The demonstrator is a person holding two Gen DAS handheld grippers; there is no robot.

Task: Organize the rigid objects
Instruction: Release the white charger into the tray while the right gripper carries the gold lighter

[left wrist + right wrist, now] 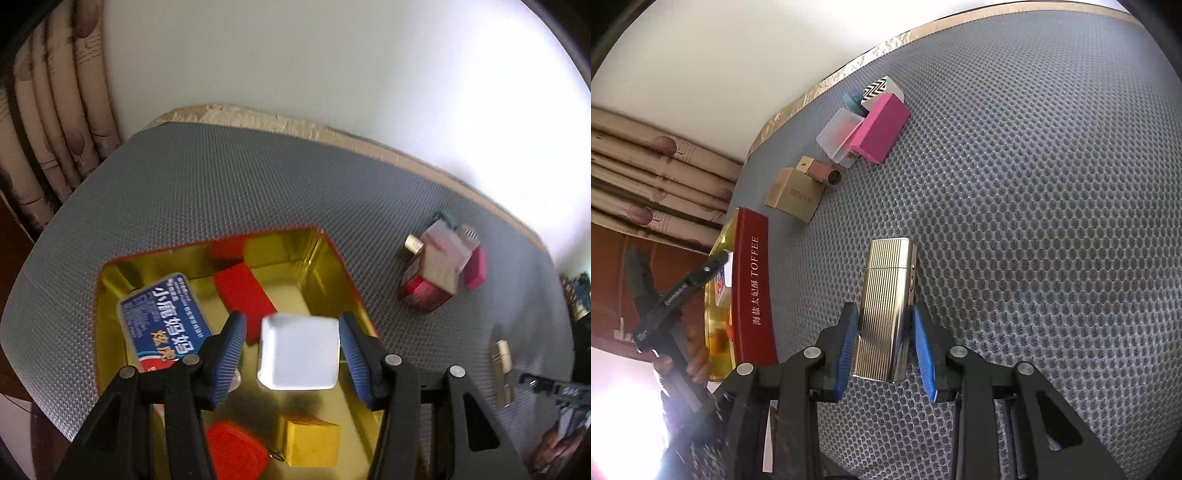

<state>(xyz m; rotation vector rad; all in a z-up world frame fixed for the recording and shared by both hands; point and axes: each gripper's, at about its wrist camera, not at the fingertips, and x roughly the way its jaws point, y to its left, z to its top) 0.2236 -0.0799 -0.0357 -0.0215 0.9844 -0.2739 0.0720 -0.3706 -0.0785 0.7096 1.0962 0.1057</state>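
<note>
Grey mat [1034, 184] carries a gold tin [332, 266]. Left gripper [291, 354] hangs over it, fingers half-spread beside a white cube [299, 354], no contact visible. Right gripper [882, 347] pinches the lighter [886, 306]; boxes [864, 125] at eleven o'clock.

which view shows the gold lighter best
The right wrist view: the gold lighter fills the centre, ribbed and sharp, between the hand-held gripper's fingers. In the left wrist view it is small and blurred at the right edge.
</note>
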